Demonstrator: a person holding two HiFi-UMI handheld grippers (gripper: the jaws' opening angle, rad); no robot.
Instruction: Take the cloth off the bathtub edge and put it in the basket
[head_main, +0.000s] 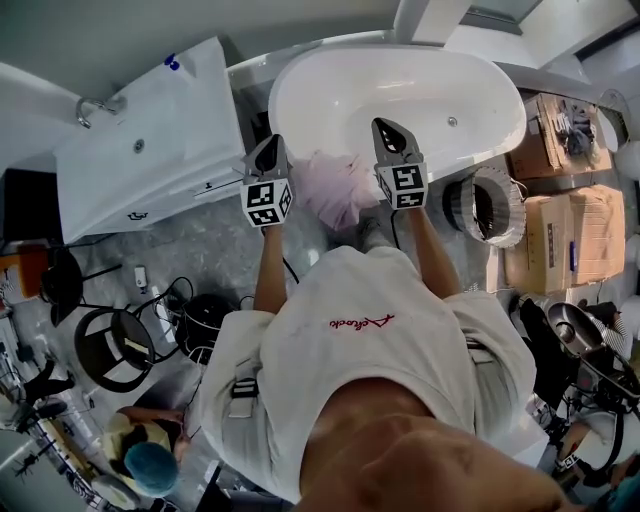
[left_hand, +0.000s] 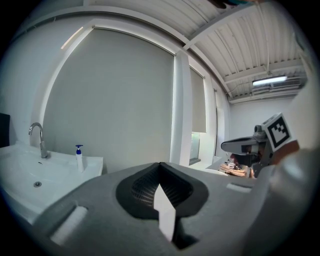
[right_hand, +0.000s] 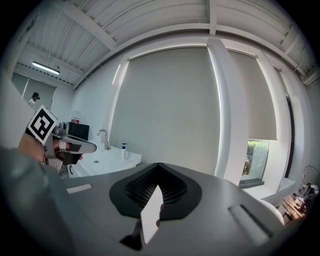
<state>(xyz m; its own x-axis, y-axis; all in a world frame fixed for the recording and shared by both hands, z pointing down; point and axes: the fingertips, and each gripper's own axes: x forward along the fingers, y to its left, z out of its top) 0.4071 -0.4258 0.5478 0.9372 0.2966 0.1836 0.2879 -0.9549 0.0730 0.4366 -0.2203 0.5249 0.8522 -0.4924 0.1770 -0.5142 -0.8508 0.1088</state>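
In the head view a pale pink cloth (head_main: 335, 188) hangs over the near edge of the white bathtub (head_main: 420, 95). My left gripper (head_main: 268, 152) is just left of the cloth and my right gripper (head_main: 390, 136) just right of it, above the tub's rim. Both point nearly level at the far wall, and whether either touches the cloth I cannot tell. The jaws of the left gripper (left_hand: 160, 167) and the right gripper (right_hand: 159, 167) are shut with nothing between them. Neither gripper view shows the cloth. A round basket (head_main: 487, 207) stands on the floor to the right of the tub.
A white sink counter (head_main: 150, 150) with a tap (left_hand: 36, 135) and a soap bottle (left_hand: 79, 157) stands to the left. Cardboard boxes (head_main: 565, 235) sit at the right beyond the basket. Black stools (head_main: 110, 345) and cables lie at the lower left, near another person (head_main: 150, 465).
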